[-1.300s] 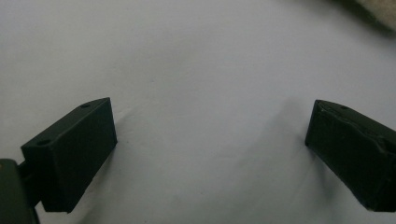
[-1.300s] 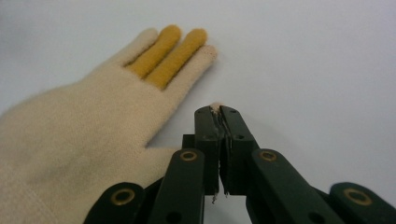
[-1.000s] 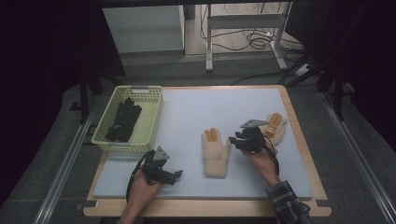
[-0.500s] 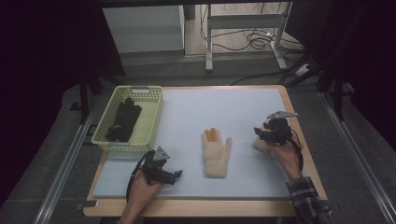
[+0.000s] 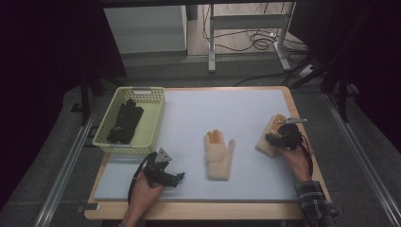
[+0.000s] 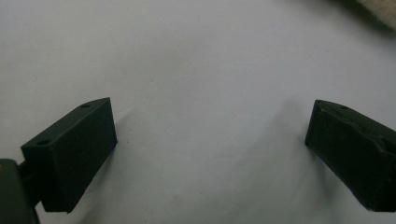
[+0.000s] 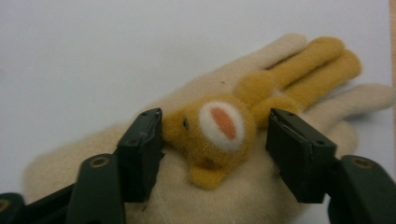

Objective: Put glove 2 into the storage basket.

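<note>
A: Start nearest the person. What is the left gripper [image 5: 176, 177] doing?

B: Resting at the front edge of the worktop [image 5: 246, 101], its fingers [image 6: 74, 149] spread wide over bare pale surface with nothing between them. It sits where it sat a second ago.

A: And the right gripper [image 5: 273, 142]?

B: That is where the change is. A second ago it was beside the middle glove [image 5: 218, 153], holding the second glove [image 5: 270, 137] close to it. Now that second glove lies near the right edge of the worktop, well apart from its partner, with the gripper on top of it.

A: Is it pinching the glove?

B: Not as the right gripper view shows it. The fingers [image 7: 140, 154] have just been opening, and they stand either side of the little bear face [image 7: 217, 135] sewn on the back of the glove (the left pad is just at the plush, the right one clear of it). I read that as a release: the glove has been set down flat, fingers pointing away.

A: So what does that mean for the job?

B: The pair looks to have been separated and laid out side by side, so the carrying step seems finished. The right hand would need to lift clear without snagging the plush.

A: Anything farther back?

B: A yellow basket [image 5: 153, 118] at the far left of the worktop, holding dark gloves [image 5: 124, 120], untouched.
</note>
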Demonstrator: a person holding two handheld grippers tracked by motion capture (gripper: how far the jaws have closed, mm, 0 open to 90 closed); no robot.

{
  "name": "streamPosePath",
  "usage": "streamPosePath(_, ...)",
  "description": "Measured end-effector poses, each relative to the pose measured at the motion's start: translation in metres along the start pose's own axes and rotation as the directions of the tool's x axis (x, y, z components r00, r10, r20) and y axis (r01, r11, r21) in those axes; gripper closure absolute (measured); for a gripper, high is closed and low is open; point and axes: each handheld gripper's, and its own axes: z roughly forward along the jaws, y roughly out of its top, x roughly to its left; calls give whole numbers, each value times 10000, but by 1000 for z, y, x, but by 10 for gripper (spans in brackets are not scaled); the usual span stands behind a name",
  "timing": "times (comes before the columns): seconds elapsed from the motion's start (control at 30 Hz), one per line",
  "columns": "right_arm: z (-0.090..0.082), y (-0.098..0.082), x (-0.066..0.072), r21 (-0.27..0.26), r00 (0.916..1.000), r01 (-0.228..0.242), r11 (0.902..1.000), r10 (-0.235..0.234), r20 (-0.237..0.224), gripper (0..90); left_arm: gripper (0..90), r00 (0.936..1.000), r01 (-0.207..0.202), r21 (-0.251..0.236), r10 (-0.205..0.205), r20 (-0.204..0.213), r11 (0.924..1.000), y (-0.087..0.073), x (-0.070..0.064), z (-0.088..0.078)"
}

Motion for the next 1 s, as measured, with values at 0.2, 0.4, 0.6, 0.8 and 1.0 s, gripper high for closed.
streamPosePath(0.2, -2, 0, 4, -158, 9999, 57, 9999, -56, 97, 602, 20, 10000, -2, 2, 2, -1, 10000, 0, 0, 0)
streamPosePath(0.4, -24, 7, 13, -656, 9990, 280, 9975, -302, -323, 602, 21, 10000, -9, 10, 9, -2, 10000, 0, 0, 0)
streamPosePath(0.6, -45, 14, 31, -1010, 9922, 538, 9934, -646, -1070, 600, 21, 10000, -5, 10, 5, -3, 10000, 0, 0, 0)
streamPosePath(0.8, -67, 25, 60, -1548, 9734, 848, 9843, -1150, -1981, 598, 21, 10000, -17, 1, 17, -8, 10000, 0, 0, 0)
streamPosePath(1.0, -82, 35, 94, -1874, 9386, 1325, 9733, -1839, -2920, 597, 21, 10000, 26, -36, -26, -9, 10000, 0, 0, 0)
